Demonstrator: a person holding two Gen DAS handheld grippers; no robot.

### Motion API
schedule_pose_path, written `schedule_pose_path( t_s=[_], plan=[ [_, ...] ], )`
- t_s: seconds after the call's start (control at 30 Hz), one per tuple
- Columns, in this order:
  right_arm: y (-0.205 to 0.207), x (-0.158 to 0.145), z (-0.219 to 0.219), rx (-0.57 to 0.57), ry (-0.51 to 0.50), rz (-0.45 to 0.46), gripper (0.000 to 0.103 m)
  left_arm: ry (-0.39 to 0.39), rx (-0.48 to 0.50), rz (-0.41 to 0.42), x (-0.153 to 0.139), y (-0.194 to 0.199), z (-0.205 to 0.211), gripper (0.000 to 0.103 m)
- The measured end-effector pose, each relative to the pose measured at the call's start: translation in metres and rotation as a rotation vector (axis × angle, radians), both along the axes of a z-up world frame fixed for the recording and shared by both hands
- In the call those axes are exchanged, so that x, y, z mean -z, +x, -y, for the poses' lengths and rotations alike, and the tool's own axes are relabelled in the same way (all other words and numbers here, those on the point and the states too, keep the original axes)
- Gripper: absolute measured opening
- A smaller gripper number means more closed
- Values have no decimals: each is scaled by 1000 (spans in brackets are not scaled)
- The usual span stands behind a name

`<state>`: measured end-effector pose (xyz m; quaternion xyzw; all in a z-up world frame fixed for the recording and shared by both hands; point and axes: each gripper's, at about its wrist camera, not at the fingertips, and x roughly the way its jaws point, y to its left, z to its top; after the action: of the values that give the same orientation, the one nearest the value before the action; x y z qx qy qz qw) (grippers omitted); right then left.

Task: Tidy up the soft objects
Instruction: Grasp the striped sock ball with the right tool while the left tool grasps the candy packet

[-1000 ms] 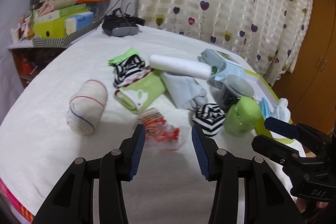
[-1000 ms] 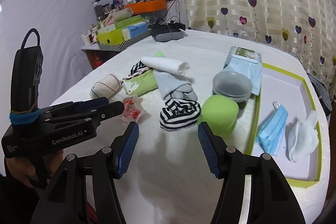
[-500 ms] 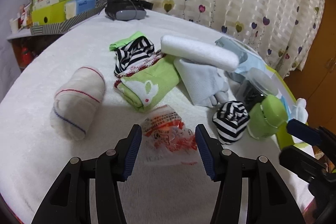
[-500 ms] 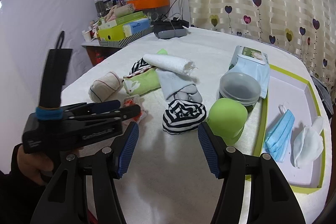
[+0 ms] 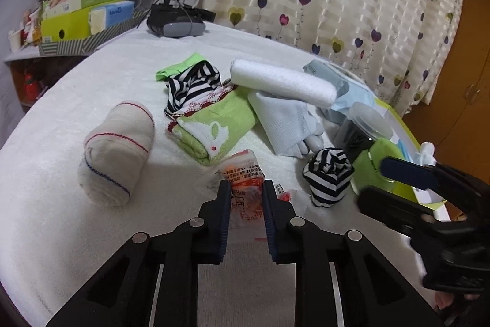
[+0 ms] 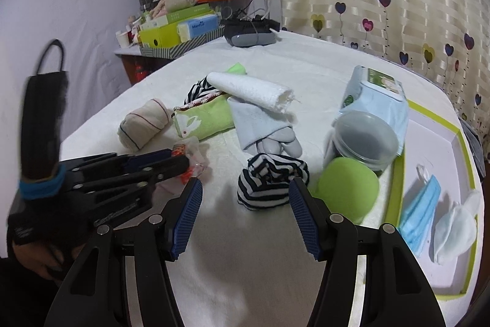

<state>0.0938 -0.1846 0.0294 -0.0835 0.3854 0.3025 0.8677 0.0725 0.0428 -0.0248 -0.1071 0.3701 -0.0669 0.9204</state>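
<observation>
A crinkled clear packet with red print [image 5: 245, 173] lies on the white cloth. My left gripper [image 5: 246, 186] is closing, and its pads squeeze the packet between them; the right wrist view shows the same grip [image 6: 180, 157]. My right gripper [image 6: 245, 184] stands open just above a balled black-and-white striped sock [image 6: 272, 186], not touching it. Further back lie a rolled beige bandage [image 5: 116, 149], a green rabbit sock [image 5: 214, 127], a white rolled towel [image 5: 281, 83] and a pale blue toe sock [image 5: 284, 124].
A green-rimmed tray [image 6: 428, 124] on the right holds a blue mask [image 6: 419, 210] and a white mask [image 6: 453, 229]. A green-lidded jar [image 6: 349, 192], a clear tub [image 6: 364, 140] and a wipes pack [image 6: 376, 94] stand beside it. Cluttered boxes [image 5: 82, 11] sit far left.
My left gripper moved forward and down over the packet, and its jaws closed on it. The right gripper drifted toward the striped sock ball and stayed open.
</observation>
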Motion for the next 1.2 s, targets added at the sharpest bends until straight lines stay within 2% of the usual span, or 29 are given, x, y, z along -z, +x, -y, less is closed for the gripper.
schedule_pose_path(
  t_s=[0.37,0.43,0.67,0.73,0.8,0.93,1.2],
  plan=[
    [18,19,-33,-7,-179,10,59,-64,10,42,-6,-15,-17,19],
    [20,23,-37,-8,-209,7,49,-69,7,49,-6,-16,-20,19],
    [21,32,-47,1,-297,33,36,-83,6,55,-6,-18,-28,19],
    [22,35,-49,-3,-305,25,24,-86,6,56,-6,-18,-29,19],
    [21,38,-51,-10,-328,34,20,-86,3,58,-6,-18,-31,19],
    [19,35,-51,-24,-299,36,12,-85,0,58,-7,-20,-32,19],
    [3,11,-37,-50,-135,53,11,-76,4,69,-12,-22,-30,19]
  ],
)
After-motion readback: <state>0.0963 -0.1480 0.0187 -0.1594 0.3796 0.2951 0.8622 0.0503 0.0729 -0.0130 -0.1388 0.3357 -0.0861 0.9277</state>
